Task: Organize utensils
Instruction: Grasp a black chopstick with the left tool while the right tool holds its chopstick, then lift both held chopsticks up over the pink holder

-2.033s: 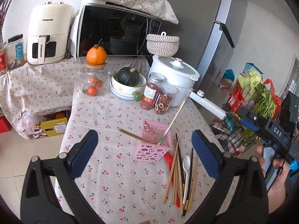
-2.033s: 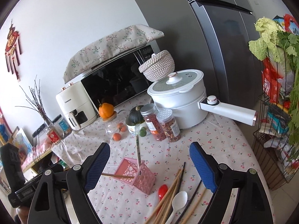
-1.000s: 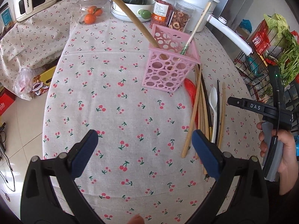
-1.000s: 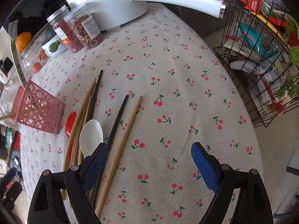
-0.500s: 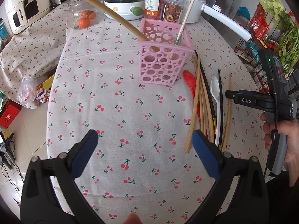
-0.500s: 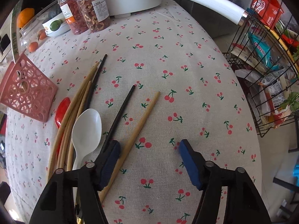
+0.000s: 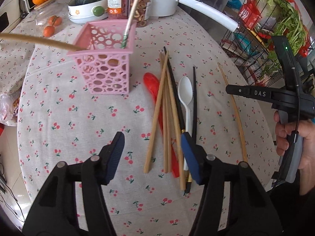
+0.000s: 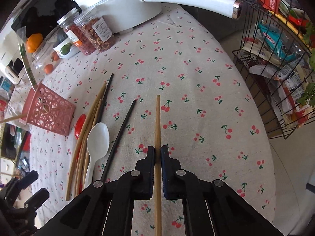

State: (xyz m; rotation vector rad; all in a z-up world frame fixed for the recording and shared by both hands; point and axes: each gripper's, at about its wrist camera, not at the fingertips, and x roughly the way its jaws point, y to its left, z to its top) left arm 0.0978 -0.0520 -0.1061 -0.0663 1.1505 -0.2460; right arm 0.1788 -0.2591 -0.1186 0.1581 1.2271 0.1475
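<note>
Between the right gripper point(image 8: 157, 155) fingers, now clamped, a bamboo chopstick point(image 8: 157, 118) (left gripper point(image 7: 152, 143) narrower, still apart).

My right gripper point(image 8: 157, 153) at bottom centre, jaws clamped on wooden chopstick point(image 8: 157, 122) pointing up frame. Black chopstick point(image 8: 120, 137), white spoon point(image 8: 97, 139) just left. Pink basket point(image 8: 49, 112) at left edge. White pot point(image 8: 122, 5) top.

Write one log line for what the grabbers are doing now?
left gripper: open, over wooden chopsticks | right gripper: shut on bamboo chopstick | pink basket: two sticks inside
</note>
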